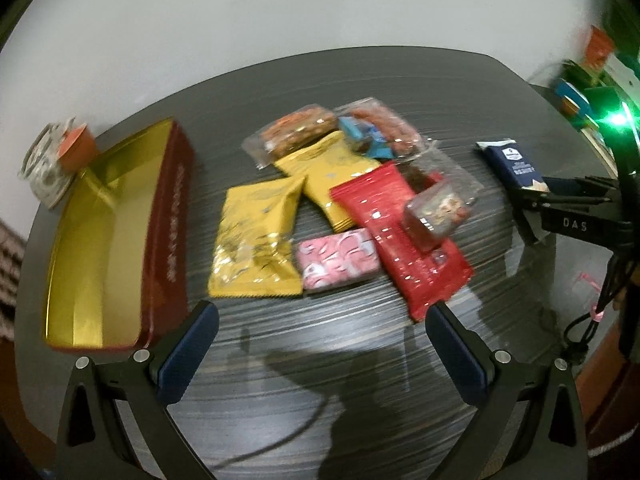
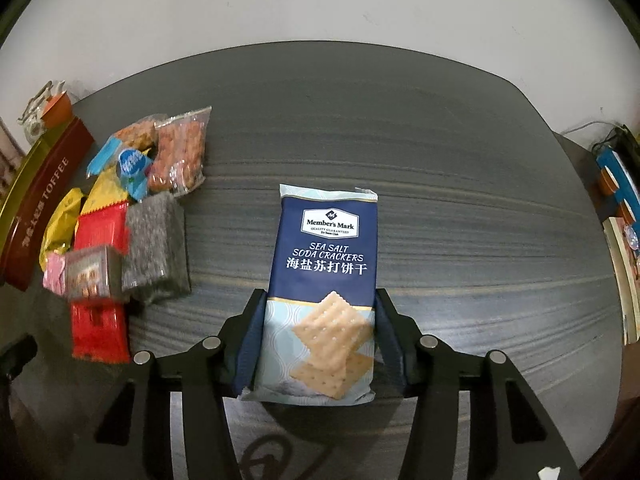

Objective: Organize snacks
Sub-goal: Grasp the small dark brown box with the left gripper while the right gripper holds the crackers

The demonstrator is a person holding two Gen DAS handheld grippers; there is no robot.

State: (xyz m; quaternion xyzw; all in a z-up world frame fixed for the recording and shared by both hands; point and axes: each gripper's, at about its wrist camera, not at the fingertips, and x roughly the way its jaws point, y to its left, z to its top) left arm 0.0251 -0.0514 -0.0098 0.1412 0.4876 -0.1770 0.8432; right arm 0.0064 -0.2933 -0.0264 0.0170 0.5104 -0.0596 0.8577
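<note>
Though pinched by right tongs (image 2: pixel 316 344), navy cracker packet (image 2: pixel 324 280), uncrumpled, sealed.

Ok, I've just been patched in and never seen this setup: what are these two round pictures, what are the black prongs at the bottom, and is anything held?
No robot arm here: a person carries a hand-held gripper in each hand, each with a fisheye camera looking along its two fingers. Those fingers are the black prongs.

The left camera shows the left hand-held gripper open and empty above the dark table. On the table lie a pile of snack packs and an open toffee tin with a gold inside.

The right camera shows the right hand-held gripper closed on a cracker pack. The left view shows the same pack at its right edge.
</note>
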